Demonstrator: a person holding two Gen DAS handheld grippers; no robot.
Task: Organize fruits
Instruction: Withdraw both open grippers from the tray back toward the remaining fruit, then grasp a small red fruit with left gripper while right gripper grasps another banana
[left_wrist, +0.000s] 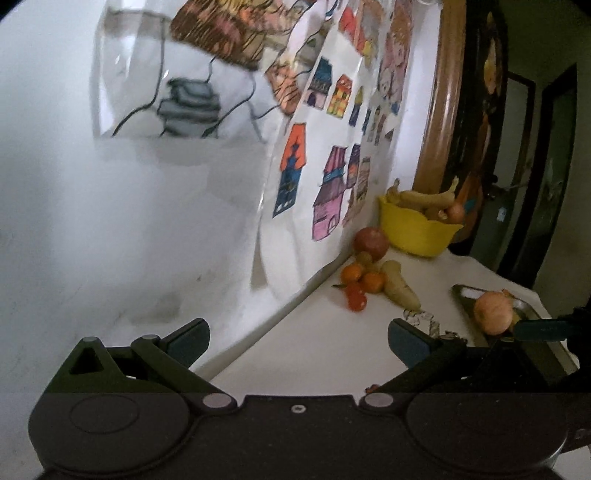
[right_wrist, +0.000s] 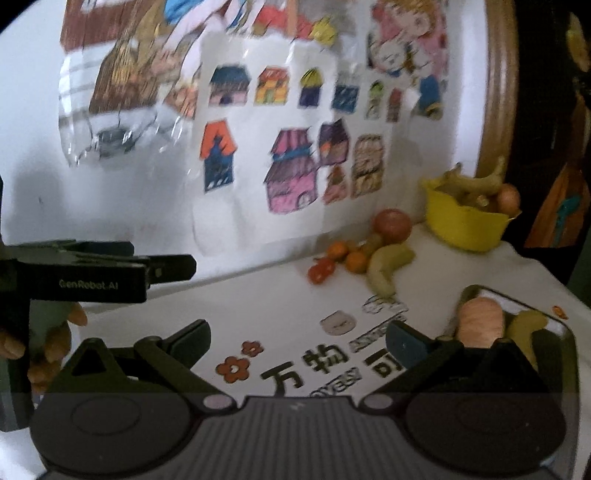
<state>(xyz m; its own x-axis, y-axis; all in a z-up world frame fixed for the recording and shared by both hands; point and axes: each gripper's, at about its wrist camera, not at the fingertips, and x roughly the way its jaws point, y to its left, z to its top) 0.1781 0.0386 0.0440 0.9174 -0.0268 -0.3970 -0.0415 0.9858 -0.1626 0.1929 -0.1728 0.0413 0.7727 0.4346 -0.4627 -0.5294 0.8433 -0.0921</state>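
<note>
A pile of fruit lies by the wall: a red apple (left_wrist: 371, 239) (right_wrist: 392, 225), oranges (left_wrist: 351, 273) (right_wrist: 356, 261), small tomatoes (left_wrist: 356, 300) (right_wrist: 320, 271) and a yellow-green banana (left_wrist: 400, 290) (right_wrist: 386, 266). A yellow bowl (left_wrist: 417, 229) (right_wrist: 463, 225) holds bananas and an onion. A tray (left_wrist: 524, 306) (right_wrist: 561, 325) holds a peach-coloured fruit (left_wrist: 493, 312) (right_wrist: 480, 323). My left gripper (left_wrist: 297, 338) is open and empty above the table near the wall. My right gripper (right_wrist: 297, 341) is open and empty over the printed cloth. The left gripper also shows side-on in the right wrist view (right_wrist: 166, 267).
A white wall with taped children's drawings (left_wrist: 325, 147) (right_wrist: 288, 162) backs the table. A round wooden-framed object (left_wrist: 447, 92) (right_wrist: 500, 92) stands at the far right. The white tablecloth (right_wrist: 314, 365) has printed flowers and characters. The table edge drops off to the right.
</note>
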